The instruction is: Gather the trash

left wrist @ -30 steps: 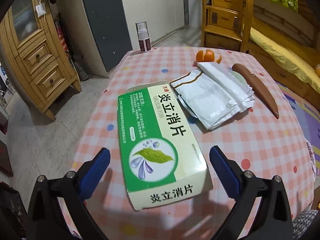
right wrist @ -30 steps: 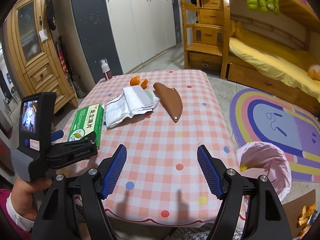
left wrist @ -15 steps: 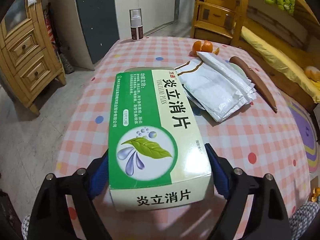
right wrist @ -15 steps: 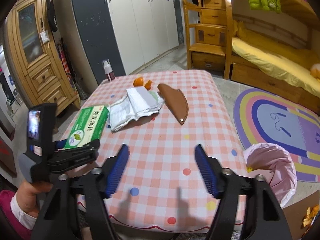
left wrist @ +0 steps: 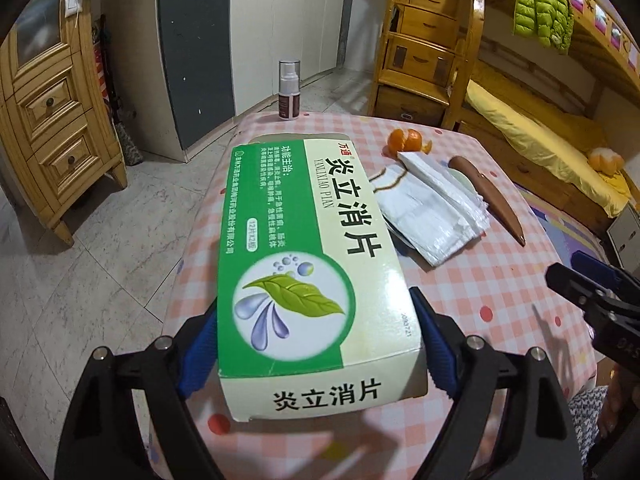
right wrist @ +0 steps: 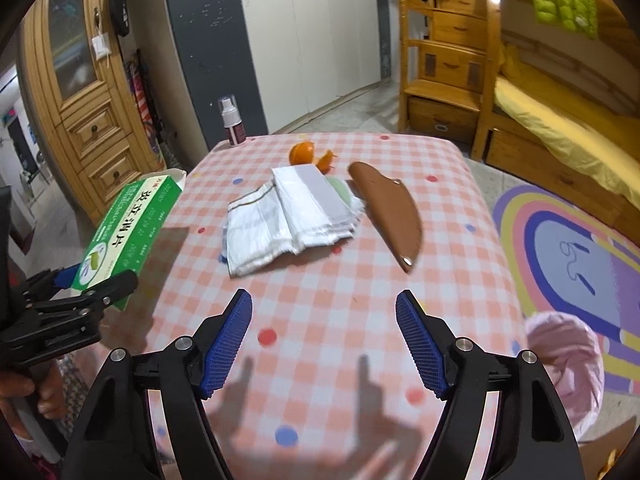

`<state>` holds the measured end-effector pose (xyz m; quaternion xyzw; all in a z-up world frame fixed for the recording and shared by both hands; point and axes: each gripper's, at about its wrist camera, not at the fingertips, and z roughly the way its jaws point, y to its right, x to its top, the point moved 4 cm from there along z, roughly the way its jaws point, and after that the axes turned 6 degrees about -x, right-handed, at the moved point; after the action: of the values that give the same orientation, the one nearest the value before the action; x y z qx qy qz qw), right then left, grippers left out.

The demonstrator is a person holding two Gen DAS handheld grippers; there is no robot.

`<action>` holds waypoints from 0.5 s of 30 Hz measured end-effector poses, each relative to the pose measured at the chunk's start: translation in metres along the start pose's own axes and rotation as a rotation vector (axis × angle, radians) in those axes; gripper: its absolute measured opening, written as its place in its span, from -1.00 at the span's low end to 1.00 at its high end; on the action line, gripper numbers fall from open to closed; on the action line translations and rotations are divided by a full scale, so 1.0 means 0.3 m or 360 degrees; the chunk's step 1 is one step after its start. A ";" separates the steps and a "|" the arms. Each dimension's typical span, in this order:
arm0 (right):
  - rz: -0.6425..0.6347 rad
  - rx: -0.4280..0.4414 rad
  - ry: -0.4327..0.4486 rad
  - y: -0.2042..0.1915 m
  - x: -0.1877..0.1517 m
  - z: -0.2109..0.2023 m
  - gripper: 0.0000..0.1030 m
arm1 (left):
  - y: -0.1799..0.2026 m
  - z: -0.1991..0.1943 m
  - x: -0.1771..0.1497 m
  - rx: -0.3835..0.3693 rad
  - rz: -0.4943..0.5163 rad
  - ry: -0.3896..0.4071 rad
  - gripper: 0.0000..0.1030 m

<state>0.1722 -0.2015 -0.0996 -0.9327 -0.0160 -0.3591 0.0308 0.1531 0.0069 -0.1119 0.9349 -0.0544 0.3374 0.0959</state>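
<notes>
The green medicine box (left wrist: 308, 264) is pinched between the jaws of the left gripper (left wrist: 316, 344) and lifted clear of the desk (right wrist: 340, 280). The jaws of the right gripper (right wrist: 324, 340) are opening with nothing between them. Carriage to the pink-lined bin (right wrist: 568, 356) beside the desk is judged the next move, with release required over its mouth.

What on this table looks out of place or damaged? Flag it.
Orange peel lies loose at the far end of the table. The green medicine box, clamped in the left tongs, has its far flap hanging open. Nothing looks spilled.
</notes>
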 end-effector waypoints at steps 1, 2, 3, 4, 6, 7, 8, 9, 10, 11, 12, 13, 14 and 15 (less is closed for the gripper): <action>-0.0003 0.0008 -0.0007 -0.008 0.014 0.022 0.45 | -0.011 0.007 0.007 0.0011 -0.0006 0.0001 0.61; -0.0003 0.0011 -0.0015 -0.013 0.026 0.041 0.44 | -0.018 0.013 0.011 0.0017 -0.0006 0.0001 0.61; -0.0001 0.0018 -0.0031 -0.018 0.043 0.072 0.40 | -0.026 0.021 0.015 0.0026 -0.0006 -0.0002 0.61; 0.0003 0.0013 -0.0039 -0.019 0.052 0.088 0.34 | -0.031 0.029 0.019 0.0032 -0.0008 -0.0008 0.61; 0.0009 -0.0011 -0.0049 -0.016 0.075 0.128 0.15 | -0.039 0.045 0.030 0.0041 -0.0005 -0.0019 0.61; 0.0010 -0.0027 -0.0054 -0.011 0.086 0.147 0.12 | -0.040 0.054 0.037 0.0051 0.0006 -0.0020 0.61; 0.0012 -0.0037 -0.0059 -0.006 0.094 0.163 0.10 | -0.039 0.058 0.042 0.0056 0.0013 -0.0020 0.61; 0.0016 -0.0054 -0.0059 0.001 0.108 0.185 0.09 | -0.040 0.064 0.047 0.0057 0.0016 -0.0021 0.61; 0.0019 -0.0060 -0.0061 0.007 0.115 0.199 0.08 | -0.041 0.073 0.053 0.0051 0.0014 -0.0025 0.61; 0.0025 -0.0068 -0.0063 0.012 0.123 0.213 0.05 | -0.043 0.077 0.055 0.0047 0.0011 -0.0026 0.61; 0.0034 -0.0073 -0.0067 0.019 0.132 0.229 0.05 | -0.043 0.081 0.057 0.0046 0.0012 -0.0026 0.61; 0.0042 -0.0073 -0.0073 0.026 0.140 0.246 0.05 | -0.042 0.084 0.057 0.0047 0.0013 -0.0027 0.61; 0.0048 -0.0075 -0.0081 0.028 0.145 0.259 0.04 | -0.044 0.090 0.058 0.0046 0.0011 -0.0032 0.61; 0.0057 -0.0076 -0.0099 0.034 0.149 0.279 0.00 | -0.044 0.095 0.056 0.0043 0.0009 -0.0036 0.61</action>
<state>0.2617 -0.2055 -0.1321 -0.9440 0.0082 -0.3296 0.0145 0.1858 0.0130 -0.1245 0.9398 -0.0536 0.3276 0.0815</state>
